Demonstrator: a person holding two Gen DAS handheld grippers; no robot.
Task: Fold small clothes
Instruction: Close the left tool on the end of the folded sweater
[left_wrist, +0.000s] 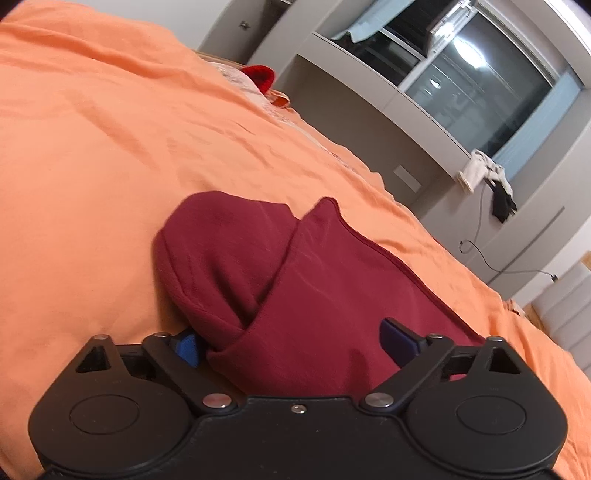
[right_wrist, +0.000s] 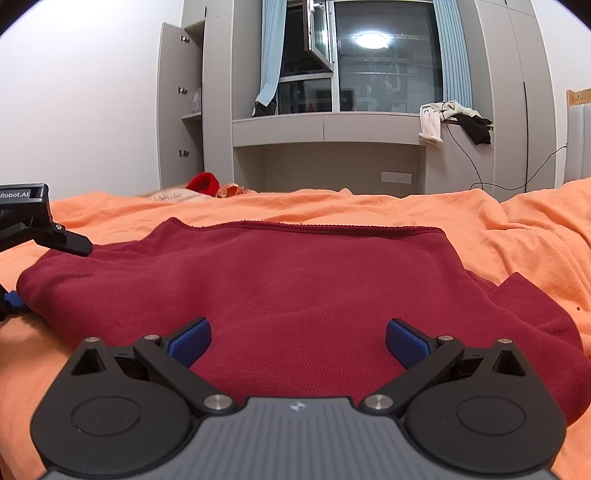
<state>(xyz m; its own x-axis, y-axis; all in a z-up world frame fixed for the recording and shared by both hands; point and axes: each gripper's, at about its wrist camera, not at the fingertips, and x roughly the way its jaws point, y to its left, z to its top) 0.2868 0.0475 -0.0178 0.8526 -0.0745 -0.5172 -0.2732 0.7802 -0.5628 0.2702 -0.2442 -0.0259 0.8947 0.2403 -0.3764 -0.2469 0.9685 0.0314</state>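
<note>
**A:** ok so where's the shirt at?

**B:** The dark red shirt (right_wrist: 295, 280) is lying on the orange sheet (right_wrist: 517, 221), spread mostly flat in the right wrist view, with its far hem running straight across. Its left end is bunched up and folded over itself, you can see the doubled-up fold in the left wrist view (left_wrist: 280, 280).

**A:** and the grippers? holding anything?

**B:** Right gripper (right_wrist: 298, 341) is spread wide, blue pads (right_wrist: 192, 341) well apart, sitting low over the near edge of the shirt. Cloth lies between the fingers but neither pad is pressing on it.

**A:** left one?

**B:** Left gripper (left_wrist: 291, 341) is also spread, right at the folded end of the shirt. A fold of red cloth sits between the fingers. The left pad (left_wrist: 188, 347) is right up against the fold, the right pad (left_wrist: 397, 341) lies over the fabric with a gap, so no real pinch. From the right wrist view it pokes in at the left edge, one black finger (right_wrist: 70, 240) above the shirt's corner.

**A:** anything else around?

**B:** A bright red knit thing (right_wrist: 203, 182) at the far end of the bed, and some clothes (right_wrist: 454, 118) draped on the ledge under the window (right_wrist: 384, 55).
</note>
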